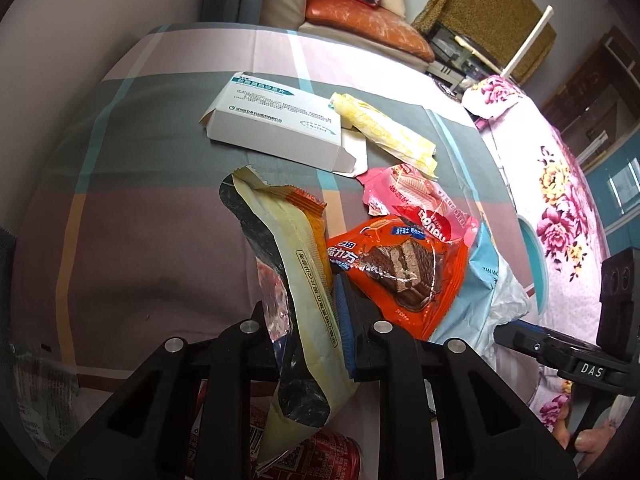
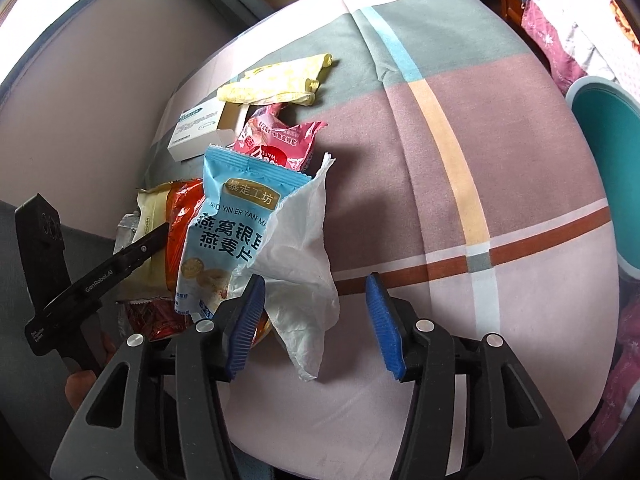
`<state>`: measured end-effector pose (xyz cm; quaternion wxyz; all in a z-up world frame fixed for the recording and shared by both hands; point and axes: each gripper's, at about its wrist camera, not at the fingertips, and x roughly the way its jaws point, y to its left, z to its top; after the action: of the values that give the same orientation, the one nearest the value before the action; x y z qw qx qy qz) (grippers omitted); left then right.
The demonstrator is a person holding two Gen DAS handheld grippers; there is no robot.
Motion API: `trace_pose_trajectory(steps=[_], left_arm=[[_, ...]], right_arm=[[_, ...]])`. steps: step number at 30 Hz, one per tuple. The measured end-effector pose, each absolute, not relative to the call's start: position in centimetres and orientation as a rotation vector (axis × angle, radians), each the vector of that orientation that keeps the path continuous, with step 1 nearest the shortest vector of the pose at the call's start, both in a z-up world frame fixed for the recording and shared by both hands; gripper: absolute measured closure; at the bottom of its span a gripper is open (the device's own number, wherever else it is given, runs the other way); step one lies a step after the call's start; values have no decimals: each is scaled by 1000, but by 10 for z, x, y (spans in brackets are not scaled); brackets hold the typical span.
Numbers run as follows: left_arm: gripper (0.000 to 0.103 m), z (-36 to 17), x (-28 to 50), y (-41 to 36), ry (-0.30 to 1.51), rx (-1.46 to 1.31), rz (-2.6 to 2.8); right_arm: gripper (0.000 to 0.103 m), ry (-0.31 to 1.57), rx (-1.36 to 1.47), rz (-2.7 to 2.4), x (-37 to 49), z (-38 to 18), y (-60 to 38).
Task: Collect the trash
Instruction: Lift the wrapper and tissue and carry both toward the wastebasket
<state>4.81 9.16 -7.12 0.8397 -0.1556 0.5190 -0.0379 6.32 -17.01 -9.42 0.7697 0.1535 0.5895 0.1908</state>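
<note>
The left gripper (image 1: 316,320) pinches a cream-and-black wrapper (image 1: 296,300) above the checked cloth (image 1: 140,220); the right gripper (image 2: 316,320) stands spread, a white tissue (image 2: 300,264) drooping between its fingers; an orange wafer packet (image 1: 400,268), a pink packet (image 1: 424,204) and a blue oat packet (image 2: 232,232) overlap mid-cloth; a white medicine box (image 1: 276,120) and a yellow wrapper (image 1: 384,132) lie nearer the cloth's far edge.
</note>
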Motion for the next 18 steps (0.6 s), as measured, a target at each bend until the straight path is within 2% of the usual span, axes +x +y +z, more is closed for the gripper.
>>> trace_pose_trajectory(steps=[5,6,7,9,11,13,18], left_arm=[[66,-80,50,94,1119,-322,-87],[64,-83,50,94,1126,-323,-87],[64,-85,51,94,1132,-326,-89],[64,-88,52,95,1135,-338,-86],[65,-86,52,96,1119,-337,-74],[79,-81,50,99,1098,-341,-67],[82,-60,45,106,1031,-349,-39]], right_arm=[[52,1310,362,407,70,-110,-165],[57,1312,364,412,71,-111,-164],[71,1311,369,415,71,-112,-164],[89,1314,368,418,72,-111,-161],[92,1291,340,399,72,-105,-161],[95,1269,320,386,71,-97,-164],[95,1197,320,355,68,-73,-181]])
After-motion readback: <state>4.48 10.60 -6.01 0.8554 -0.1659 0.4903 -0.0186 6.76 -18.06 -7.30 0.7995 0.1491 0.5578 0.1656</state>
